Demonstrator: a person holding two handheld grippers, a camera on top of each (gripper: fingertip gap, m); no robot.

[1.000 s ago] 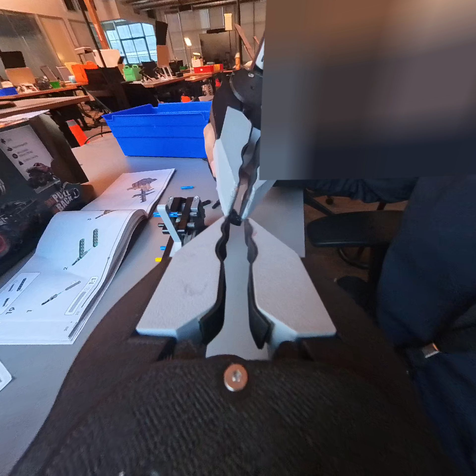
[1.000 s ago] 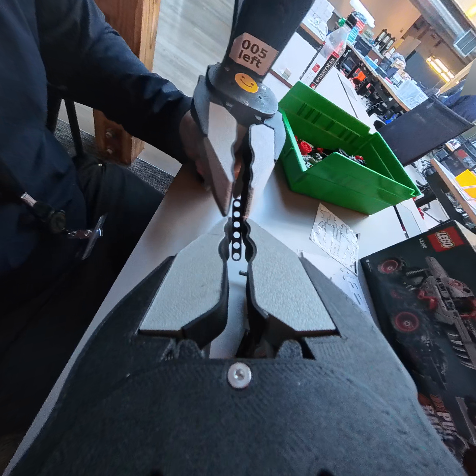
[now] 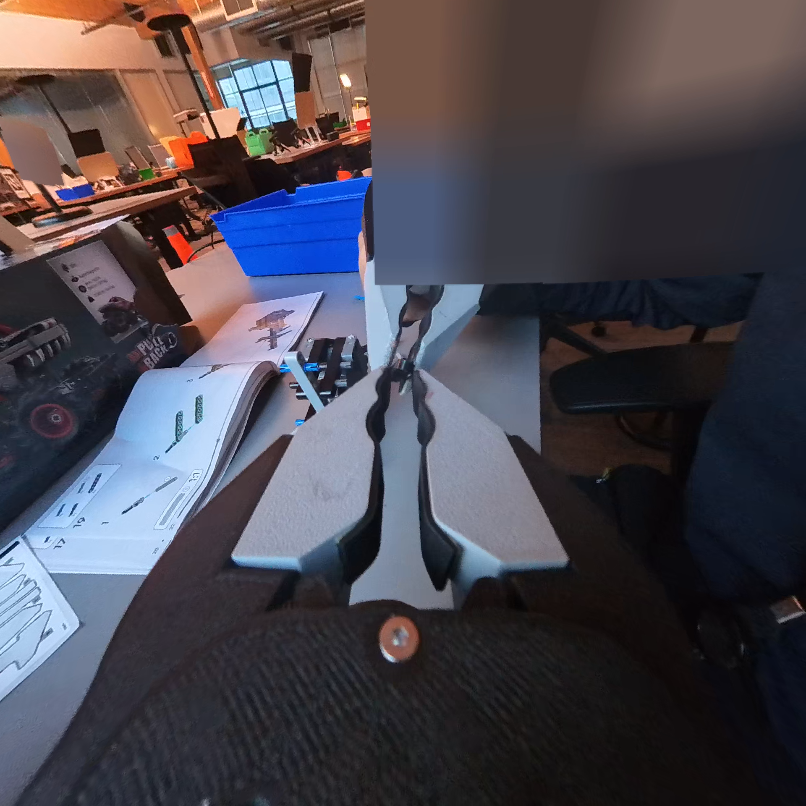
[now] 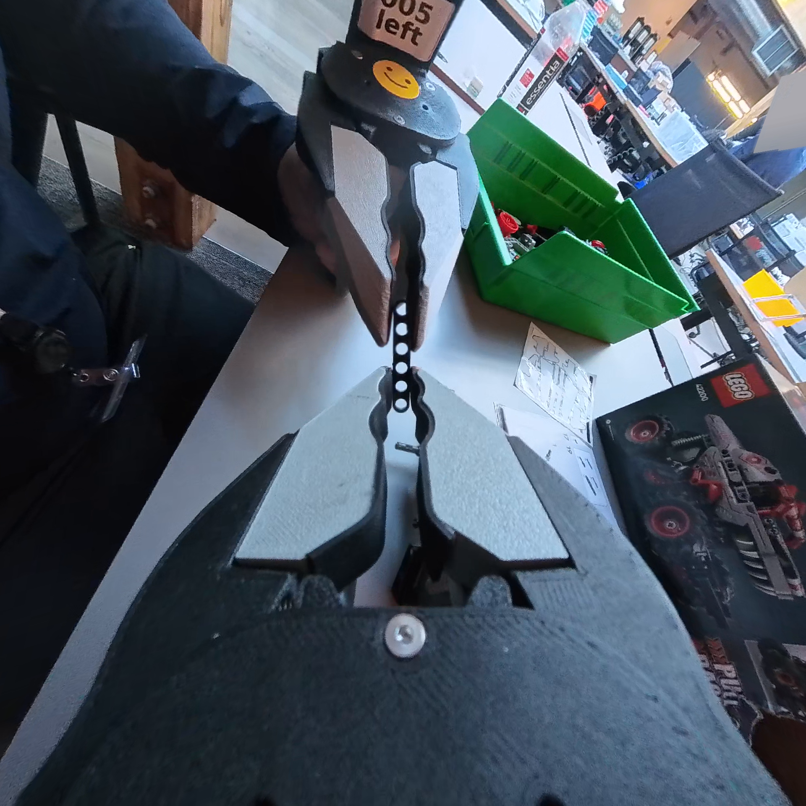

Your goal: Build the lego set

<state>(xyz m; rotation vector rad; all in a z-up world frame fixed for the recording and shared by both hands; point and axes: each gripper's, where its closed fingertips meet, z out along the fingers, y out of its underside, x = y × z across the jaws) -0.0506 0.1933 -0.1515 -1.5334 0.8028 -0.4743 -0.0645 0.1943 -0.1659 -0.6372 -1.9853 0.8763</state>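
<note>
The right gripper (image 4: 400, 378) sits nearest in its own view, its two fingers pinched onto the lower end of a black holed beam (image 4: 401, 349). The beam stands almost upright above the grey table (image 4: 279, 392), clear of its surface. Its upper end is clamped between the fingers of the left gripper (image 4: 400, 342), which comes down from above in that view, so the two grippers meet tip to tip with the beam spanning the short gap between them. In the left wrist view the left gripper (image 3: 400, 378) shows the same meeting: a small dark part sits between its fingertips, and the right gripper's (image 3: 405, 364) tips touch it from the far side.

Just beyond the right gripper's fingers a small dark pin (image 4: 404, 446) lies on the table. To the right, a sticker sheet (image 4: 554, 392) and a dark set box (image 4: 715, 501) lie near the table edge, and farther back stands a green bin (image 4: 567, 279) holding loose parts.

In the left wrist view, an open instruction booklet (image 3: 174, 445) lies to the left, with a partly built black and grey assembly (image 3: 331, 370) standing just beyond it, near the gripper tips. A blue bin (image 3: 296, 235) stands at the far end of the table.
</note>
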